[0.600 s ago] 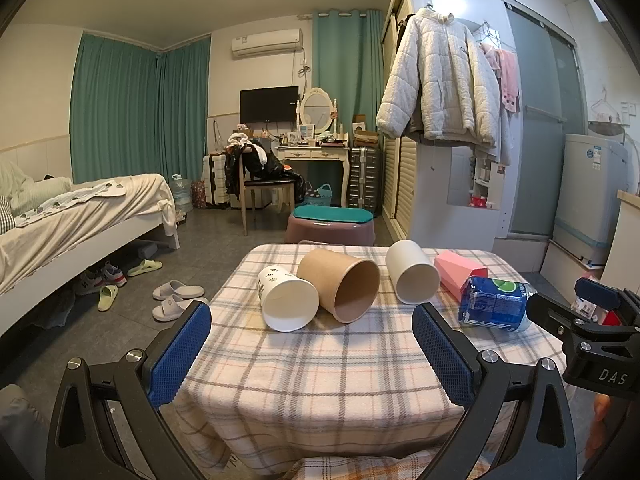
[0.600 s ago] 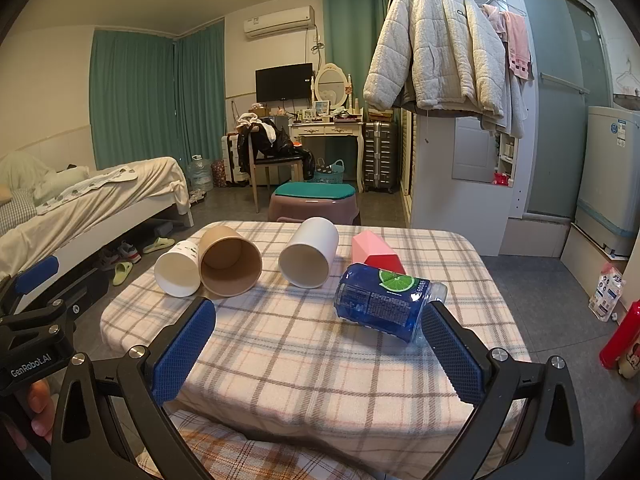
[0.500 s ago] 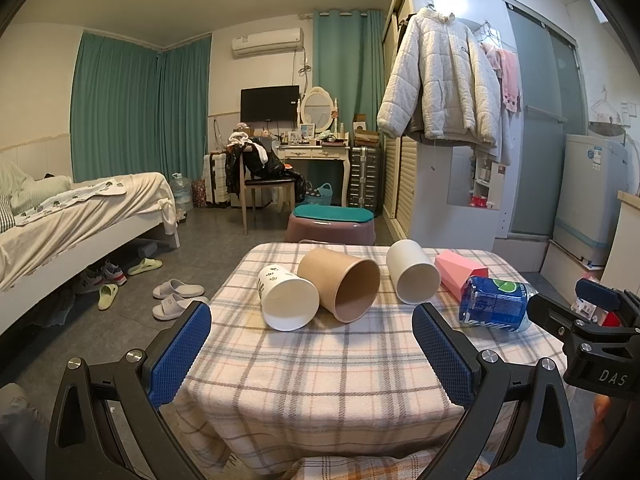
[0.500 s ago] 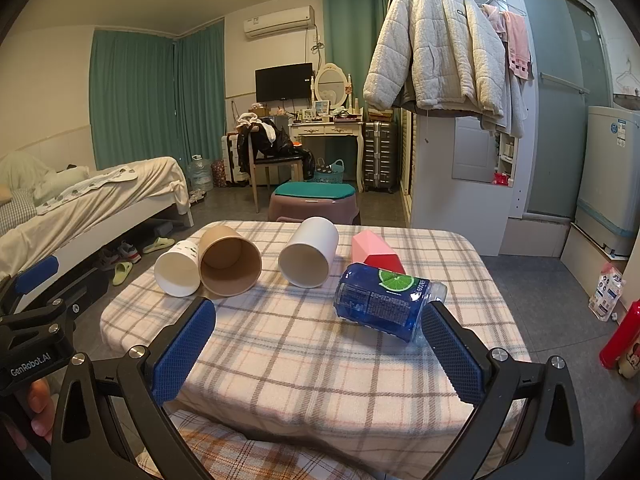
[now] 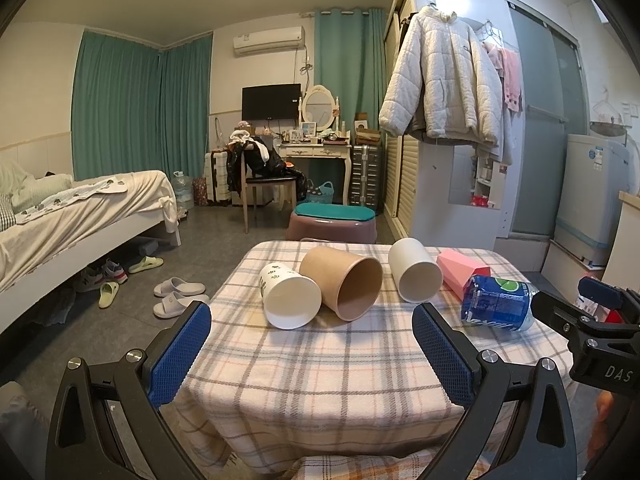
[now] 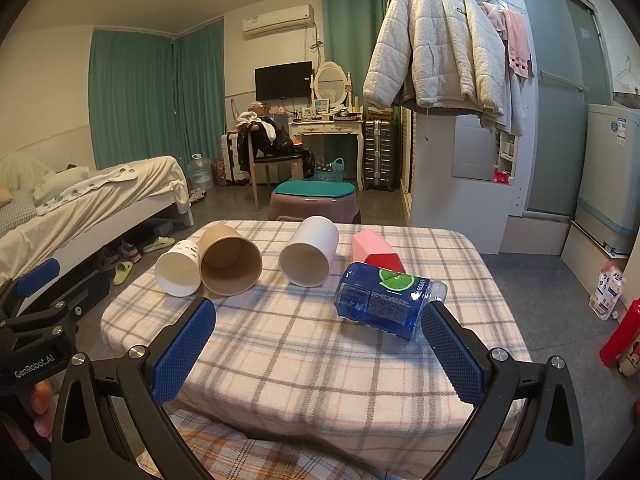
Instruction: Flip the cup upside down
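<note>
Left gripper [image 5: 312, 354] gapes wide, holding nothing, short of the plaid table [image 5: 340, 364]. Lying on their sides there: printed white cup [image 5: 289, 295] touching the brown cup [image 5: 344, 287], plain white cup [image 5: 414, 270], pink box [image 5: 460, 272], blue bottle [image 5: 496, 302]. Right gripper [image 6: 318, 354] equally wide, empty.

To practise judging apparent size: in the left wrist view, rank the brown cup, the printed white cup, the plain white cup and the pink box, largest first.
1. Brown cup
2. Printed white cup
3. Plain white cup, close to the printed one and farther back, so unsure
4. Pink box, partly hidden by the blue bottle
</note>
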A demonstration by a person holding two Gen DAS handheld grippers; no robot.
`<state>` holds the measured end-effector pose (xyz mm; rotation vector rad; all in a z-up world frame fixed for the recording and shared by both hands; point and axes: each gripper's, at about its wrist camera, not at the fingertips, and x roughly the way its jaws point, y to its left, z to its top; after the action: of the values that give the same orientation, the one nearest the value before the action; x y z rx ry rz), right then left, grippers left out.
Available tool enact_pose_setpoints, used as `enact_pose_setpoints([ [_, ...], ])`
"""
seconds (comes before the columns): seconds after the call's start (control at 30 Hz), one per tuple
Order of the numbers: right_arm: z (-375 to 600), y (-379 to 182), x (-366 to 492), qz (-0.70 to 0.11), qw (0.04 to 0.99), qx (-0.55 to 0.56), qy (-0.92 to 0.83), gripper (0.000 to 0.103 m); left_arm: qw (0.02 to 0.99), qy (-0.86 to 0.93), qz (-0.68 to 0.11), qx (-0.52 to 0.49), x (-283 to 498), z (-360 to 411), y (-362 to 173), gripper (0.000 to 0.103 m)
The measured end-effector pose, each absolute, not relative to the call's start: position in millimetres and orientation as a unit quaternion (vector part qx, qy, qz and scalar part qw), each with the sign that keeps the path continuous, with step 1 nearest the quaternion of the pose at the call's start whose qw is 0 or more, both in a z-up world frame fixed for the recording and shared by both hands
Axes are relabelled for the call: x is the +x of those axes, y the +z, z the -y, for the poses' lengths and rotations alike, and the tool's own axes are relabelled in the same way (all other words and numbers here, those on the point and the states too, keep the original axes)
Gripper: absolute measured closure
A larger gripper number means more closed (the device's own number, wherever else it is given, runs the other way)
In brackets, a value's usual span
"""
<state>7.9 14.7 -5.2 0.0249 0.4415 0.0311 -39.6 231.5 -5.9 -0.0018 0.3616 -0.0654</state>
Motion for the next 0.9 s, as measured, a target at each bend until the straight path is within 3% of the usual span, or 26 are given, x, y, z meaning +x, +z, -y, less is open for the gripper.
enact_pose_setpoints([
  [0.5, -41.9, 25.8, 37.8, -0.232, 0.972, -0.03, 0.039, 0.0, 0.983, -0.023, -0.178, -0.027, -12.2, -256.7, 4.4, 0.0],
  [0.9, -123.1, 52.9, 143.8, -0.276, 0.95, -0.121, 0.086, 0.0, 0.977, 0.033, -0.206, -0.032, 55.3, -314.9, 2.1, 0.0],
])
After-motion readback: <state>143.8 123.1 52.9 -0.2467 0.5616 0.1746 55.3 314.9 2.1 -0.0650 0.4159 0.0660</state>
